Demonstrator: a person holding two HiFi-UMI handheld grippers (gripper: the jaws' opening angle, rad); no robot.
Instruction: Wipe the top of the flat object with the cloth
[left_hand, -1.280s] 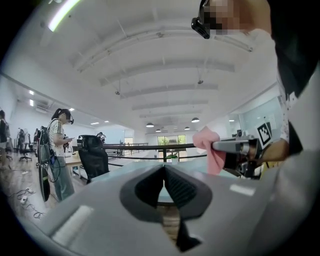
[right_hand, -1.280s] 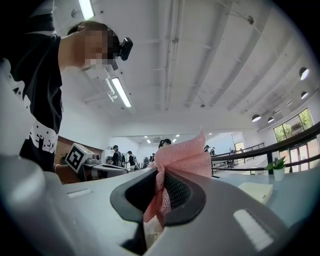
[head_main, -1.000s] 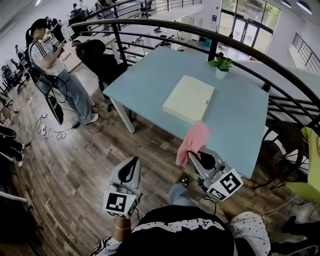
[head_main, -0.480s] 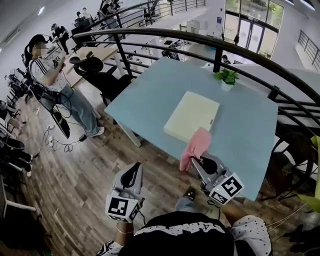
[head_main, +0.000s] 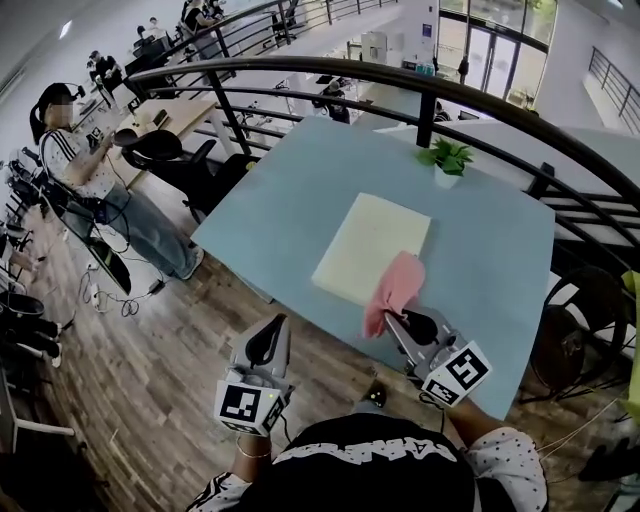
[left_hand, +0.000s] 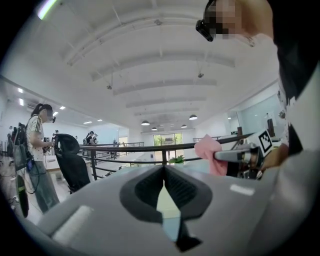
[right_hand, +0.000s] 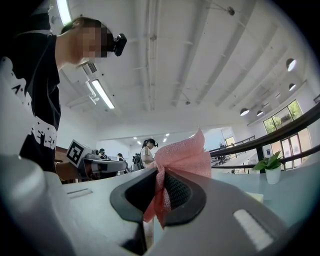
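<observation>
While the right gripper (head_main: 392, 320) is held over the near edge of the light blue table (head_main: 490, 250), its jaws are closed on the pink cloth (head_main: 396, 288). The right gripper view shows the fabric pinched between the two pads, with a bunched fold standing up above them and a short tail hanging below. Seen from the head view, the cloth overlaps the near right corner of the flat object (head_main: 365, 243), a pale cream rectangular pad lying flat on the table top. Whether the cloth touches the pad cannot be determined. The left gripper (head_main: 270, 338) is held lower and to the left, above the wooden floor (head_main: 150, 370) and clear of the table; its jaws meet at the tips with nothing between them. A small potted plant (head_main: 446, 158) stands at the far side of the table, well apart from the pad. A dark curved railing (head_main: 330, 72) runs behind the table. A person (head_main: 75, 160) stands at the far left beside a black office chair (head_main: 165, 150).
</observation>
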